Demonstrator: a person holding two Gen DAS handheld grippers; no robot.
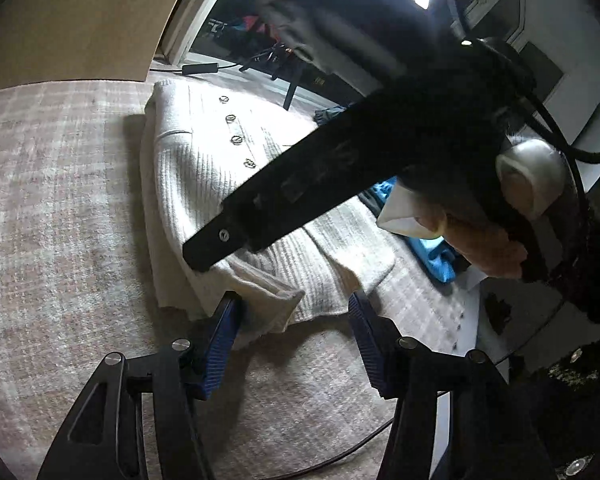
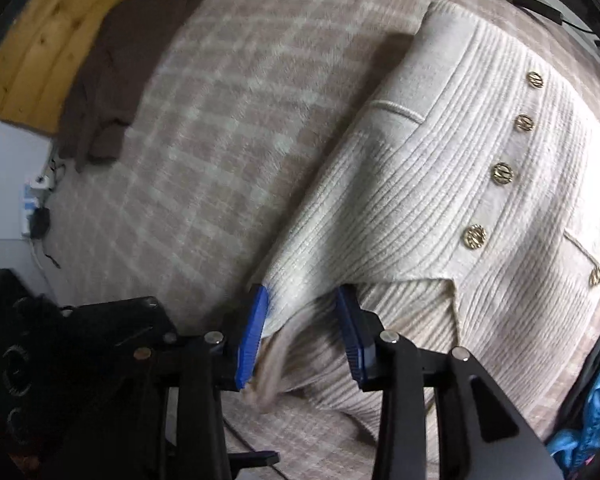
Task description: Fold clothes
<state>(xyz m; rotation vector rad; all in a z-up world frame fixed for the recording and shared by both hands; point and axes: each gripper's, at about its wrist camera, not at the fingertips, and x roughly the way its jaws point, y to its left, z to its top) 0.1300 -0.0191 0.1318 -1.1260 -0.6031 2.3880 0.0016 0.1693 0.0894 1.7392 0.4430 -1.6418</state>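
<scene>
the cream ribbed cardigan [image 2: 440, 200] is lying on the checked blanket [image 2: 228, 128], soft and floppy, probably draping once lifted. right claw [image 2: 302, 332] is sitting half open around the folded cuff, left claw [image 1: 296, 336] gaping, holding nothing. i'd be pinching the thick hem.

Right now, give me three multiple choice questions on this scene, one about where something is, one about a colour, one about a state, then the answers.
1. Where does the brown garment lie?
A. On the cardigan
B. On the plaid blanket, apart from the cardigan
C. In the right gripper

2. What colour are the cardigan's buttons?
A. Gold
B. Black
C. Blue

3. How is the cream cardigan fastened?
A. Unbuttoned and spread open
B. Buttoned down its front
C. Zipped shut

Answers:
1. B, it lies at the blanket's far edge with bare plaid between it and the cardigan.
2. A, they show a metallic gold in the right wrist view.
3. B, the buttons sit in a closed row.
</scene>
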